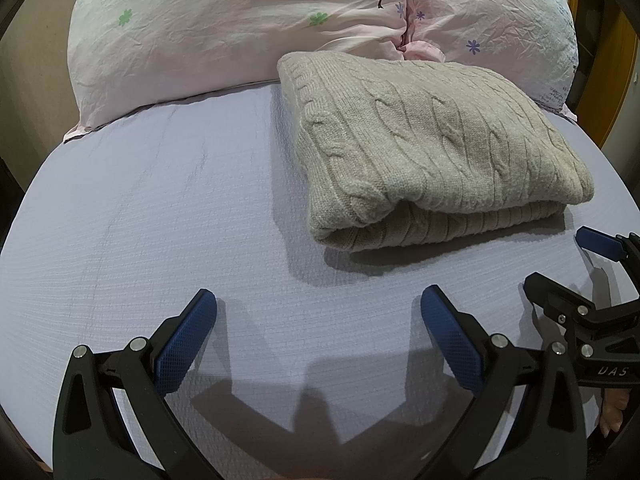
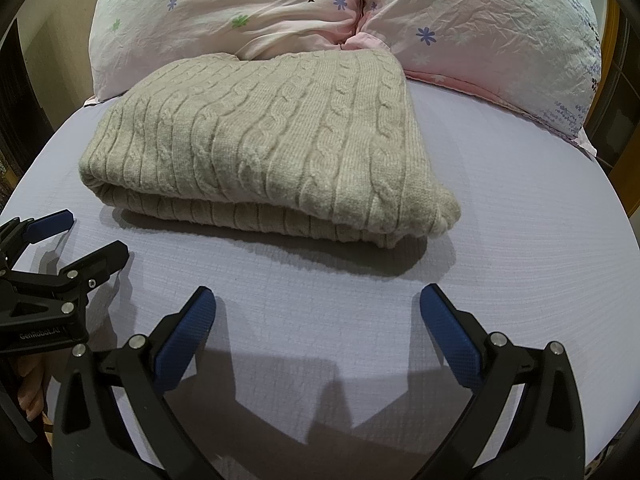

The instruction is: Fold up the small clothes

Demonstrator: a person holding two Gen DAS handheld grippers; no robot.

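The left gripper (image 1: pixel 319 304) has its fingers (image 1: pixel 188 344) spread wide apart, with nothing between them; the blue, mesh-textured pads hang just above the bed (image 1: pixel 160 220) and touch no cloth. The right gripper (image 2: pixel 318 304) stands the same way, its fingers (image 2: pixel 452 340) far apart and empty over bare sheet. Each gripper shows at the edge of the other's view, close alongside it: the right one at the right edge of the left wrist view, the left one at the left edge of the right wrist view, both with black frames and silver screws. Their shadows fall on the sheet just below them.

The sweater (image 1: pixel 432 144) lies folded on the bed, ahead of both grippers and apart from them. It sits ahead and to the right of the left gripper and ahead and slightly left of the right one. Its far edge reaches the pillows (image 1: pixel 240 32); whether it touches them I cannot tell. It is a thick beige cable-knit, folded into a rough rectangle of stacked layers, the rounded fold edge facing the grippers and a ribbed layer showing underneath.

The bed is covered with a pale lavender sheet with a fine ribbed weave, smooth and flat. The pillows lie across the head of the bed, in crinkled pink cotton printed with small blue and green flowers and a dark tree. A wooden frame (image 2: pixel 616 92) shows at the right edge.
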